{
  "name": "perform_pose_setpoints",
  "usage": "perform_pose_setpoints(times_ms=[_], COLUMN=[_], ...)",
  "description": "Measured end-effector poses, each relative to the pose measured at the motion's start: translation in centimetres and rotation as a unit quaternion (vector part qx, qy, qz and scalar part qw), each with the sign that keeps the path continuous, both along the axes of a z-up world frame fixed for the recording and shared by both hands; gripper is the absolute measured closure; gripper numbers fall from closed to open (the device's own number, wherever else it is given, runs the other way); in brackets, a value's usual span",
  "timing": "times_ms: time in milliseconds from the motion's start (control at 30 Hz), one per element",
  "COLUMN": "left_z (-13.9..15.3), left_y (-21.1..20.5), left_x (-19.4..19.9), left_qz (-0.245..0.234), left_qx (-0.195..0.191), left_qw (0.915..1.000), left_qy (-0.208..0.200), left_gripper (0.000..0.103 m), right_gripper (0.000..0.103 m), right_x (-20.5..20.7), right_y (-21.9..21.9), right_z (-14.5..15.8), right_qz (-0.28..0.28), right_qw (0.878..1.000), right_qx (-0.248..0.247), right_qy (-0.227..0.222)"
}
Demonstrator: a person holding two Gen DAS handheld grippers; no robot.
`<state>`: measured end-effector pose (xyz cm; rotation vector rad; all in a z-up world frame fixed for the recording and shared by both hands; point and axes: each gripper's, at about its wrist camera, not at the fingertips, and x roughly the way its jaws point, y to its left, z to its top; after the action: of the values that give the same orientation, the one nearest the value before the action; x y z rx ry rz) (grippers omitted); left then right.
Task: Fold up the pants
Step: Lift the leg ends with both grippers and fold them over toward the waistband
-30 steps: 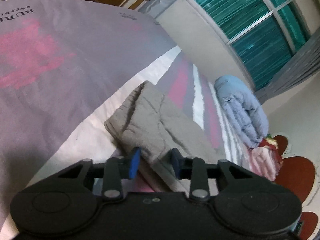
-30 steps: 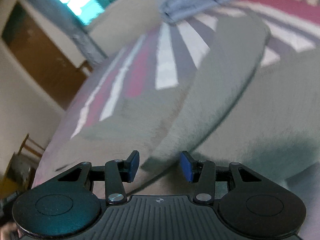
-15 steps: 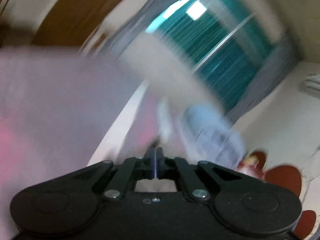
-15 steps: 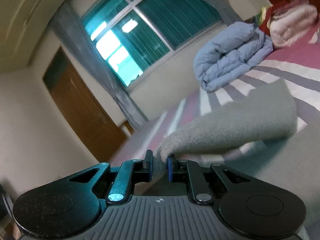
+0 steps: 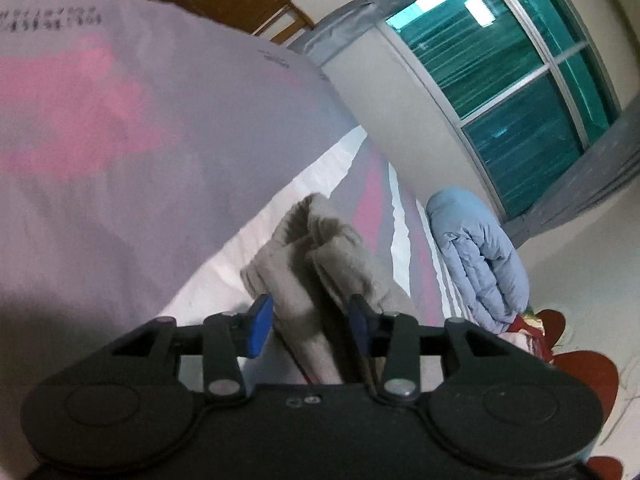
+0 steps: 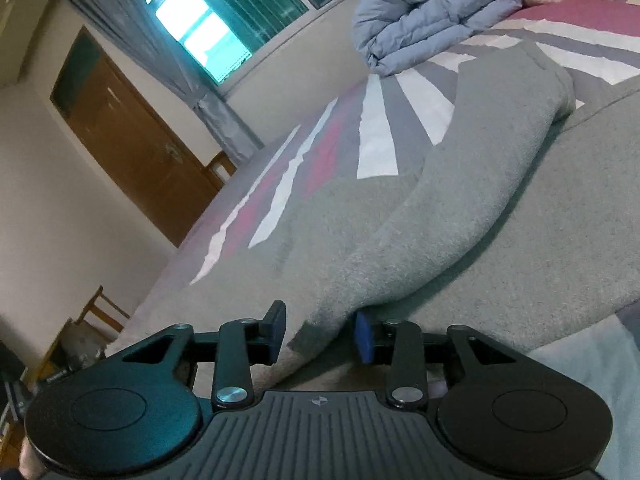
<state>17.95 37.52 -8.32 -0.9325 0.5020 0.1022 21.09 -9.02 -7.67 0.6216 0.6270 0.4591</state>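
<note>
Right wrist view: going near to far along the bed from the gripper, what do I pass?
right gripper → grey pants → striped bedspread → folded blue quilt → window

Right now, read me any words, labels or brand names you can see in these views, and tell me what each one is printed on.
Nothing can be quoted.
Two lines of dark print on the bedsheet, at: too blurred to read.
Small dark mark on the same sheet, at: too small to read.
Gray pants, blue quilt, left gripper, right gripper: no text visible.
</note>
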Motion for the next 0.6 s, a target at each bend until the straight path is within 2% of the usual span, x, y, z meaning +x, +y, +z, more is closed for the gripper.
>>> perform_pose_setpoints(times_ms=[33,67,100,133,167,233,333,433,467,500,567,600], left_z=[0.0,0.1,0.0,-0.1,-0.1,-0.1,0.3,0.5,0.6,0.6,1.2,1.9], left_y=[0.0,0.1,0.1,0.2,0.2,0.3,0.5,0.6,0.6,0.6,0.4,0.3], left_x=[-0.2,-0.3,-0.6,-1.1,-1.5,-1.7,-0.9,0.8,1.5,2.3,3.4,4.1], left_qz=[0.006,0.011,0.017,0.024,0.033,0.037,0.025,0.012,0.008,0.002,-0.005,-0.016], left_qx=[-0.008,-0.016,-0.022,-0.027,-0.029,-0.037,-0.039,-0.042,-0.041,-0.037,-0.012,-0.003], left_qw=[1.0,0.9998,0.9996,0.9993,0.9989,0.9982,0.9985,0.9988,0.999,0.9993,0.9998,0.9999], left_qy=[0.001,-0.001,-0.006,-0.012,-0.018,-0.028,-0.028,-0.021,-0.014,-0.003,0.017,0.003], left_gripper=[0.071,0.066,0.055,0.049,0.045,0.046,0.052,0.058,0.066,0.084,0.089,0.091], right_gripper=[0.065,0.065,0.065,0.065,0.065,0.065,0.064,0.064,0.064,0.064,0.064,0.083], right_x=[-0.3,-0.4,-0.7,-0.7,-1.0,-0.5,0.6,3.8,4.0,4.3,4.8,5.2], right_y=[-0.2,-0.2,-0.4,-0.2,-0.5,-0.2,0.4,2.6,2.7,2.9,3.3,3.5], right_z=[-0.1,-0.2,-0.2,0.3,0.3,1.0,1.9,3.0,2.9,3.0,2.9,2.8], right_qz=[-0.001,-0.001,-0.004,-0.007,-0.01,-0.015,-0.017,-0.023,-0.024,-0.027,-0.031,-0.028], right_qw=[1.0,1.0,1.0,1.0,1.0,1.0,0.999,0.998,0.998,0.998,0.997,0.997], right_qx=[0.002,0.003,0.007,0.01,0.014,0.016,0.018,0.016,0.021,0.021,0.013,0.01], right_qy=[0.006,0.012,0.015,0.017,0.018,0.019,0.031,0.05,0.054,0.059,0.069,0.075])
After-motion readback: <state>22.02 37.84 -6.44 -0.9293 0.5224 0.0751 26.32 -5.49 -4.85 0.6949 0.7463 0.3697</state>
